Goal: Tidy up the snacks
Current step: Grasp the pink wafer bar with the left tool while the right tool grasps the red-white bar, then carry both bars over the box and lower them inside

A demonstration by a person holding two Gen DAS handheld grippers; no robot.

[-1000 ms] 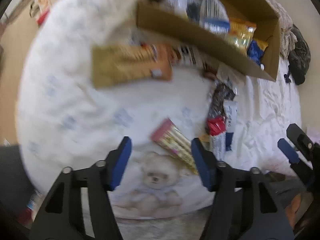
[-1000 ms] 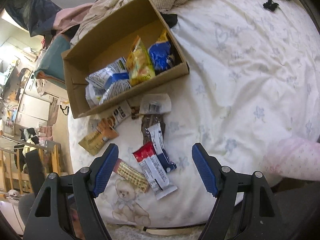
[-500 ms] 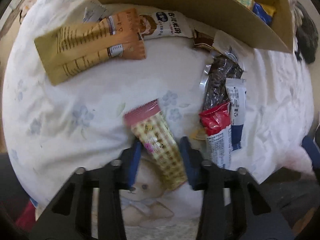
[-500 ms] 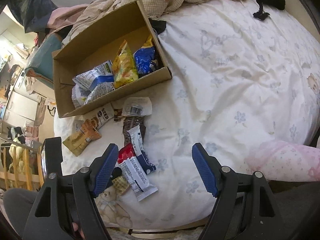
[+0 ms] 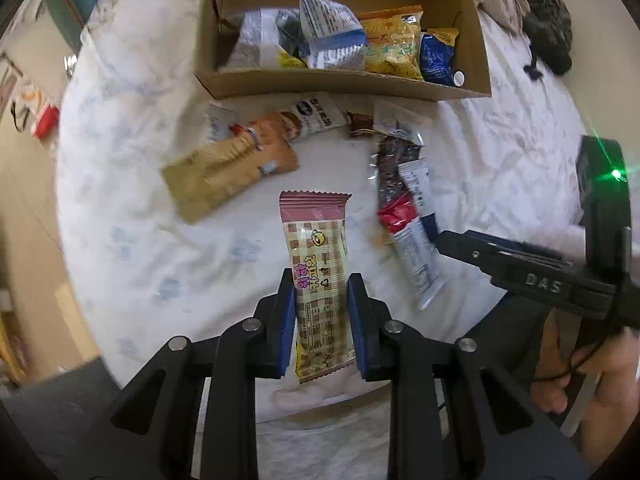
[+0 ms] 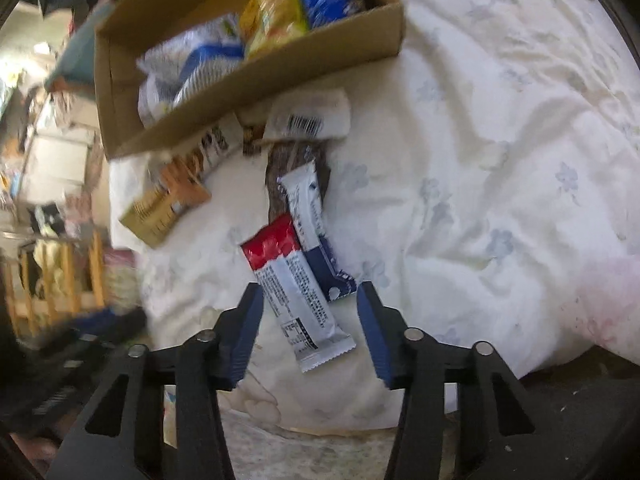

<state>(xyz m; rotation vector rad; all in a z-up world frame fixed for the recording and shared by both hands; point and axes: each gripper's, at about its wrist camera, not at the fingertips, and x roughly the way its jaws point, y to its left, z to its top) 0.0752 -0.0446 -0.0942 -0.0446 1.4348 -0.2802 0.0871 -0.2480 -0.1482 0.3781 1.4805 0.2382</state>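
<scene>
My left gripper (image 5: pixel 321 312) is shut on a checkered yellow snack bar with a pink top (image 5: pixel 318 256) and holds it above the bed. The cardboard box (image 5: pixel 340 82) at the far side holds several snack bags. My right gripper (image 6: pixel 310 320) is open, its jaws on either side of a red-and-white bar (image 6: pixel 296 284) that lies on the sheet, next to a white-and-blue bar (image 6: pixel 316 224). The right gripper (image 5: pixel 472 246) also shows at the right of the left wrist view.
Loose snacks lie in front of the box: an orange-tan packet (image 5: pixel 228 172), a white cookie packet (image 5: pixel 316 116), a dark brown bar (image 5: pixel 390 164) and a clear-white wrapper (image 6: pixel 308 120). A pink pillow (image 6: pixel 608 300) lies at the right. Furniture stands beyond the bed's left edge.
My left gripper closed on the checkered bar and lifted it off the sheet. My right gripper moved down and forward around the red-and-white bar.
</scene>
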